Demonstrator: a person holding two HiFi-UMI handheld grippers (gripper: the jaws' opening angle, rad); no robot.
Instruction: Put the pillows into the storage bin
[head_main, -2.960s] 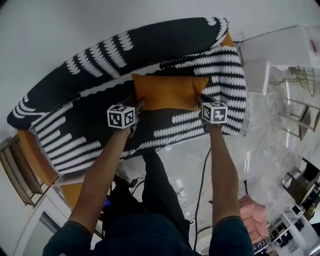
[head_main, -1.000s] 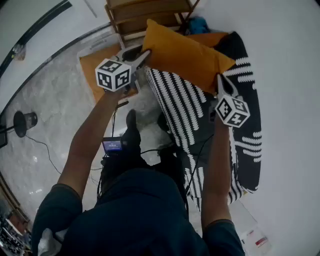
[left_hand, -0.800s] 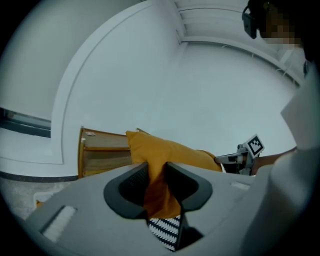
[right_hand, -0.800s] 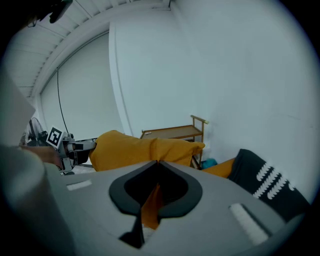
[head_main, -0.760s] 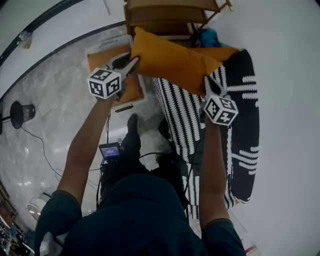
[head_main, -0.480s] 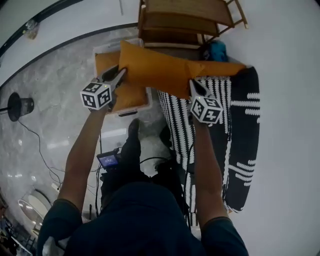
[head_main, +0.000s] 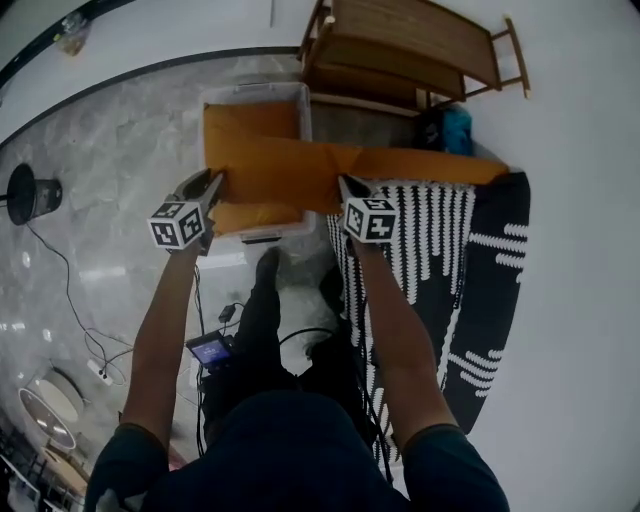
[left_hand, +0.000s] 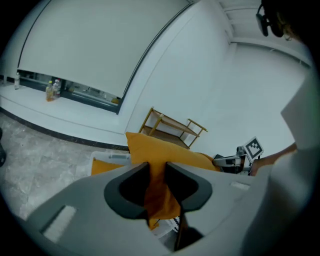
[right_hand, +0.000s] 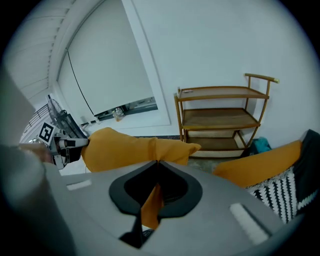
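Looking down from my head, a grey marbled floor (head_main: 90, 200) meets a white wall. A wooden cart (head_main: 400, 50) stands by the white storage bin (head_main: 255, 92), with a black-and-white sofa cover (head_main: 430, 240) to the right. I hold the orange pillow (head_main: 285, 172) stretched over the bin, my left gripper (head_main: 213, 182) and right gripper (head_main: 346, 186) at opposite ends.

Left gripper view: my jaws are narrow, pressed on a bunched pillow corner, with the bin's rim (left_hand: 111, 157) beyond.

Right gripper view: my jaws are almost together, pinching a thin fold of pillow, and the cart is behind.
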